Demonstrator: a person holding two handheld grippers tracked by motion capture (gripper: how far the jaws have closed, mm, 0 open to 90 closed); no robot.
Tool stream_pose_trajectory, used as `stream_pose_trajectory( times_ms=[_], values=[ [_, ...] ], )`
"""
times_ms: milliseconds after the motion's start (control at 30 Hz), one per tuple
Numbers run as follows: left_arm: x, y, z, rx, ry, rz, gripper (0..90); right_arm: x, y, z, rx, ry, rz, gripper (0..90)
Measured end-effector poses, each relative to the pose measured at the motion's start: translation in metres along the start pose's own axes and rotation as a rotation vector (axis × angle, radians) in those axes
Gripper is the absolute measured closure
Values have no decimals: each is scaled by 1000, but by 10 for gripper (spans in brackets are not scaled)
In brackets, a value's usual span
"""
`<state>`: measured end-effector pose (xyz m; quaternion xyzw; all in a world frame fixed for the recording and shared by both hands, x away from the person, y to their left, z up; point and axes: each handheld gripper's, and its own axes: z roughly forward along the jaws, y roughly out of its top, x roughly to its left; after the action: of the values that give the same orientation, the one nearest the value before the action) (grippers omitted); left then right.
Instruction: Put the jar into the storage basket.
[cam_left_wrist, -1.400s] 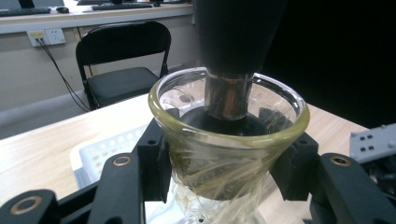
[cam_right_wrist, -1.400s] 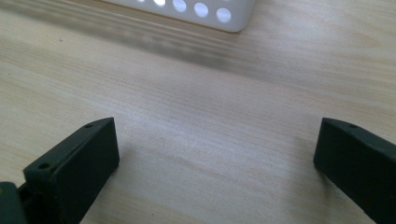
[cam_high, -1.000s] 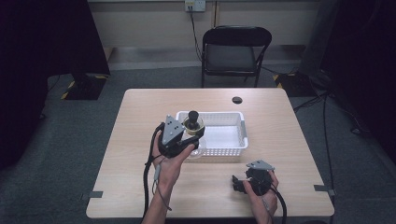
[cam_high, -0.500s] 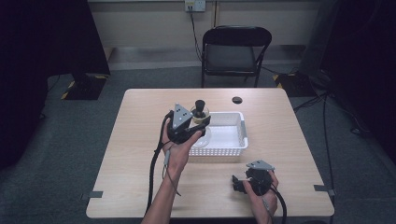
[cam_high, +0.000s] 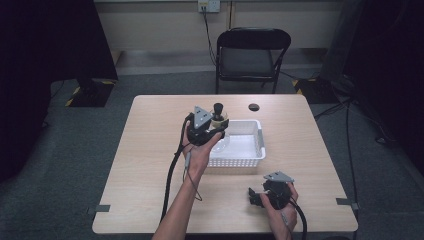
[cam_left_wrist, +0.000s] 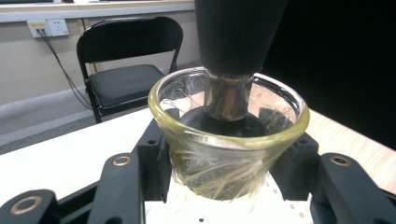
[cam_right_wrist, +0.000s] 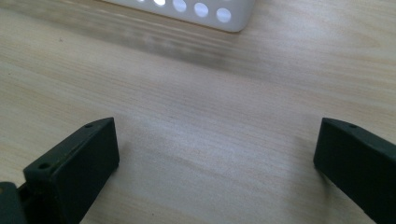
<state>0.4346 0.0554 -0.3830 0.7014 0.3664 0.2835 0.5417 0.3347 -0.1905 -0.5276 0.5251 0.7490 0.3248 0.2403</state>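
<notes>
While the right tool (cam_high: 257, 196) just sits on the counter (cam_high: 150, 165) near the basket's front right corner, jaws spread wide with nothing between them, the left tool (cam_high: 216, 131) is doing all the work. It's clamped on a small glass cup (cam_left_wrist: 229, 135) with a black-knobbed thing standing in it; I can't tell exactly what that is, maybe a stopper or pestle.

What's changed: a second ago the cup was held over the basket's left end, closer to the person. Now it's been carried toward the basket's far left corner and sits up higher, at or just past the far rim of the white basket (cam_high: 250, 161). So to me it looks like the cup is being lifted clear of the basket, not set down in it.

Room-wise, there's plenty of bare counter left of the basket and beyond it. The only thing out that way is a small dark disc (cam_high: 254, 107) past the basket's far side, well apart from the cup. The far edge of the counter isn't that far behind the basket though, and there's a black chair (cam_high: 252, 55) beyond it, so I'd watch that.
</notes>
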Motion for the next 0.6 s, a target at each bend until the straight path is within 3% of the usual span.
stream_pose_trajectory(
  times_ms=[167, 600],
  values=[
    [-1, -7, 11, 1, -8, 22, 474, 0, 0, 0, 0, -1, 0, 0],
    [-2, -28, 34, 59, 1, 5, 474, 0, 0, 0, 0, 0, 0, 0]
  ],
)
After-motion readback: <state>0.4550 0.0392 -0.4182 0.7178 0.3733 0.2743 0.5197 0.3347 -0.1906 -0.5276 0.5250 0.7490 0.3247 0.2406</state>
